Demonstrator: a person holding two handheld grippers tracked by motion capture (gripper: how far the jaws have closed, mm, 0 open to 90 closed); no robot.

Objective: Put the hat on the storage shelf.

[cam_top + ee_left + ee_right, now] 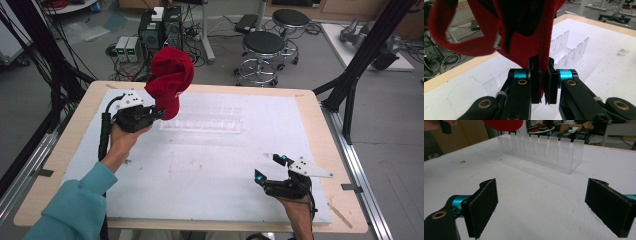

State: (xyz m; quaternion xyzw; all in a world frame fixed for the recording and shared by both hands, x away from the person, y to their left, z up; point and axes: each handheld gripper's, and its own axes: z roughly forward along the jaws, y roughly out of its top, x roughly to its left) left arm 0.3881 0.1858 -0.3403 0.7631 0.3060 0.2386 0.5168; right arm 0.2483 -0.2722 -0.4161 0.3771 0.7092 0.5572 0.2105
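Observation:
A red cap (pixel 170 80) hangs in the air over the table's back left, held up by my left gripper (pixel 159 113), which is shut on its edge. In the left gripper view the red fabric (pixel 524 37) is pinched between the two closed jaws of that gripper (pixel 544 82), with the cap's strap and buckle drooping to the left. A clear acrylic rack (pixel 202 119) with upright dividers stands on the white mat just right of the cap; it also shows as the rack (pixel 541 151) ahead of the right gripper. My right gripper (pixel 267 167) rests low near the front right, open and empty.
The white foam mat (pixel 210 165) covers a wooden table (pixel 310 107). Black frame posts (pixel 360 60) rise at the right, with stools (pixel 262 55) and computer boxes (pixel 157 30) on the floor behind. A sleeve (pixel 75 205) enters at the bottom left.

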